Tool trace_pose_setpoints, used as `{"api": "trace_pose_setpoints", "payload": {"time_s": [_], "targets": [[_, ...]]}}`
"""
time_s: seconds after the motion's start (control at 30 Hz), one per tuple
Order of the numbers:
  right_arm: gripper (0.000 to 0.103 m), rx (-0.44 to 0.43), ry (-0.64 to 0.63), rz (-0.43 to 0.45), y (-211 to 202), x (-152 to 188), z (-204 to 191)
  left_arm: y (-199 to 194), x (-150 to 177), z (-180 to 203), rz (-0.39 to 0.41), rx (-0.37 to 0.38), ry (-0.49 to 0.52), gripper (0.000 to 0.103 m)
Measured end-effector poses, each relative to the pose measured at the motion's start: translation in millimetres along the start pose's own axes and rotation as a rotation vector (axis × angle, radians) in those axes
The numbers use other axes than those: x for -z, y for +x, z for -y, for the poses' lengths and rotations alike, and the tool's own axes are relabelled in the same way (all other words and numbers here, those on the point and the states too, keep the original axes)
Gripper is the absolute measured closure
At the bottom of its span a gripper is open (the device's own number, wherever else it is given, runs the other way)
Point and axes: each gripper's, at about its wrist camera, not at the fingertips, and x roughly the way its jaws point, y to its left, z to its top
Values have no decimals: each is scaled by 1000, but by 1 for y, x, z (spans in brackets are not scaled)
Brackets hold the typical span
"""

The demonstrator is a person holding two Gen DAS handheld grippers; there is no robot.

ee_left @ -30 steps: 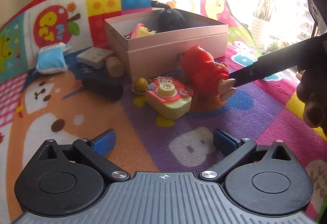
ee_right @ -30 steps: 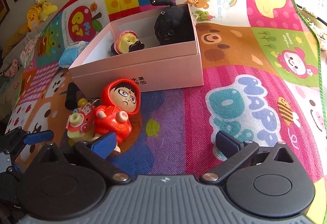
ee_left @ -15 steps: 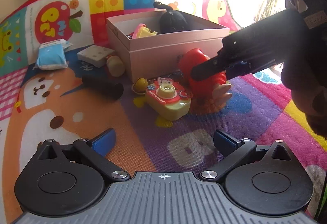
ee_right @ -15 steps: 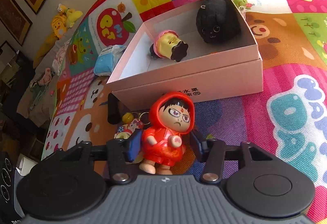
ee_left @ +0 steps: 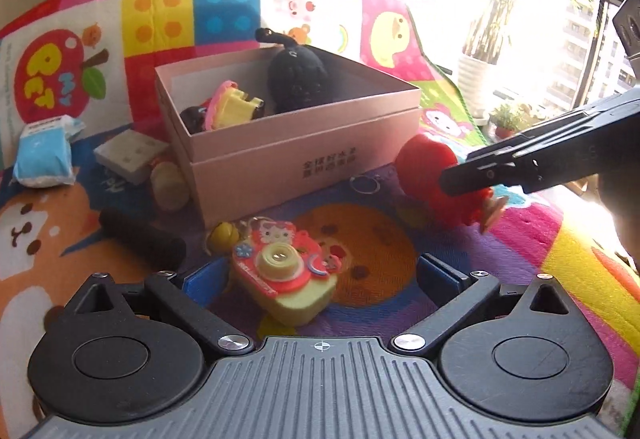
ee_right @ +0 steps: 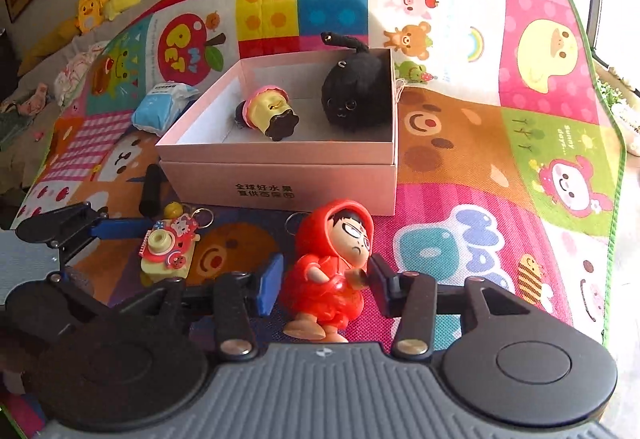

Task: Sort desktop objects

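right fingers point(ee_right: 267, 281) clamping red-hooded figurine point(ee_right: 334, 263) — scowling face, tilted, tan feet

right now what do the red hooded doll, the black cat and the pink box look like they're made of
Red hooded doll: looks like hard glossy plastic or vinyl, with sharp highlights on the coat. Black cat: soft plush, a matte fuzzy surface with no shine. Pink box: seems to be matte cardboard, with flat panels, crisp edges and printed lettering.

A patchwork cartoon play mat point(ee_right: 460, 143) covers the surface. Yellow plush toys point(ee_right: 100, 1) lie beyond its far-left edge. A potted palm point(ee_left: 500, 39) stands by the window point(ee_left: 580, 31).
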Motion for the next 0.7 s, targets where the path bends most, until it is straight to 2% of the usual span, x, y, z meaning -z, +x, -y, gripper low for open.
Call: {"api": "trace_pose_setpoints", "payload": {"time_s": [0.07,0.13,0.2,0.27,0.33,0.43,0.47,0.5,0.53,0.63,0.7], "targets": [[46,-20,4,15,-4,0,4,-12,4,11,-9,101,28,1],[42,-35,0,32,-8,0,5,-24,8,24,4,144,81,1],[40,-37,-6,43,-9,0,6,-30,10,33,27,98,121,1],[39,-35,-4,48,-9,2,6,-26,8,34,47,0,128,1],[39,-39,3,43,-6,4,7,-14,4,30,31,-58,88,1],[37,-43,31,30,-1,6,10,1,-1,27,11,-82,29,2],[35,-45,44,29,1,6,11,5,-1,28,9,-88,23,8],[33,-46,58,28,3,5,13,9,-2,29,3,-99,19,21],[31,-50,75,26,5,4,14,13,-2,28,-3,-108,9,26],[29,-64,113,-2,20,-1,19,18,-3,24,3,-118,-20,30],[31,-38,127,-38,32,-4,19,17,-4,25,10,-124,-22,36]]}}
